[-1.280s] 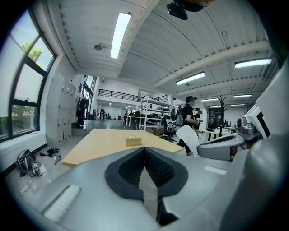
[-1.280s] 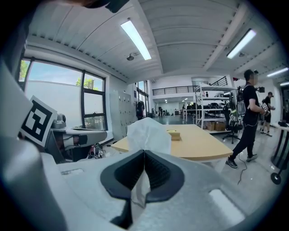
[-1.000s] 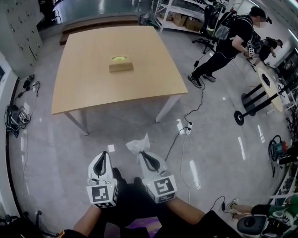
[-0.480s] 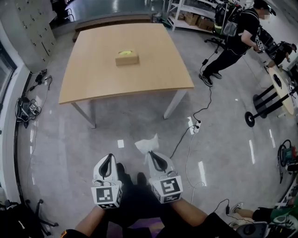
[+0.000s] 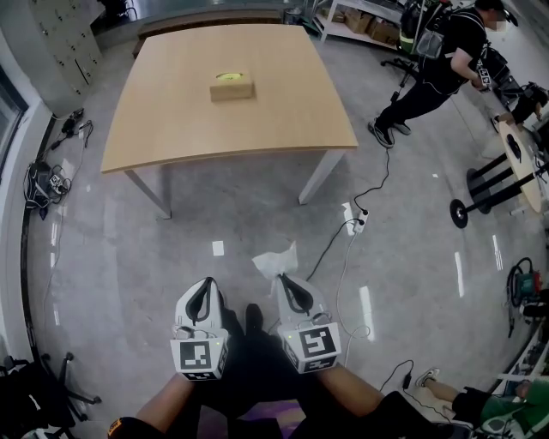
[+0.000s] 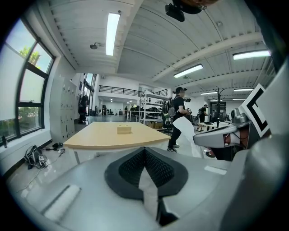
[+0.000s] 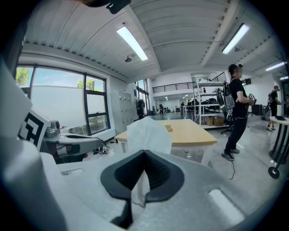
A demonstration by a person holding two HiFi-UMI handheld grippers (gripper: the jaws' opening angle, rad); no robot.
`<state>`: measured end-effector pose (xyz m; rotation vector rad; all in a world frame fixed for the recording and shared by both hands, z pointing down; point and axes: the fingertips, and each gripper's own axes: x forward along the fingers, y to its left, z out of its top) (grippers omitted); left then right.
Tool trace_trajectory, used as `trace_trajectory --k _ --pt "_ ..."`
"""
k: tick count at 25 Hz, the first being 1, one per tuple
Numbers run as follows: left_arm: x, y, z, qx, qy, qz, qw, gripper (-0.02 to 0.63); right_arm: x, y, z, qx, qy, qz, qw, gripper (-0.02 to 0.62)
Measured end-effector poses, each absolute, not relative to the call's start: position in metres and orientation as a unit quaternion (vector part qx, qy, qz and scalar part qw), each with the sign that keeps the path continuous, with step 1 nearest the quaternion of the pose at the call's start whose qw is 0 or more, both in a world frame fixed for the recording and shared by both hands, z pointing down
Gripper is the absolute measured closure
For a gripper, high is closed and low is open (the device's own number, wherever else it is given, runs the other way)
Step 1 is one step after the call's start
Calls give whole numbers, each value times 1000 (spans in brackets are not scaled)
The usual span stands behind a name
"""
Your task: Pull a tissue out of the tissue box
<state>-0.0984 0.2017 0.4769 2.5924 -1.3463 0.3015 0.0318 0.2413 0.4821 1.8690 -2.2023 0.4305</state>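
A tan tissue box point(image 5: 232, 88) sits on the wooden table point(image 5: 171, 120), far ahead of both grippers. My right gripper point(image 5: 284, 278) is shut on a white tissue point(image 5: 276, 258), which sticks up crumpled past its tips over the grey floor. In the right gripper view the tissue point(image 7: 148, 132) rises from the closed jaws of the right gripper point(image 7: 144, 154), with the box point(image 7: 167, 127) small behind it. My left gripper point(image 5: 204, 282) hangs beside it, jaws together and nothing seen in them. The left gripper view shows the left gripper point(image 6: 144, 150) closed at the tip and the tissue point(image 6: 186, 131) off to the right.
A person in black point(image 5: 439, 53) stands at the far right near shelves point(image 5: 360, 21). A power strip point(image 5: 353, 224) and cables lie on the floor right of the table. A round stand point(image 5: 467, 201) is at the right, lockers point(image 5: 51, 30) at the left, and cable clutter point(image 5: 43, 184) is by the wall.
Both grippers have drifted lower in the picture, farther from the table, the right one still holding the tissue. The table and box now sit higher in the view.
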Motion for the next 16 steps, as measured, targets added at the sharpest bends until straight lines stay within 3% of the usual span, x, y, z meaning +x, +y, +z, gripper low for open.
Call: trace_trajectory --k 16 --pt "-92 204 476 877 -459 96 105 588 39 248 480 633 -752 151 101 600"
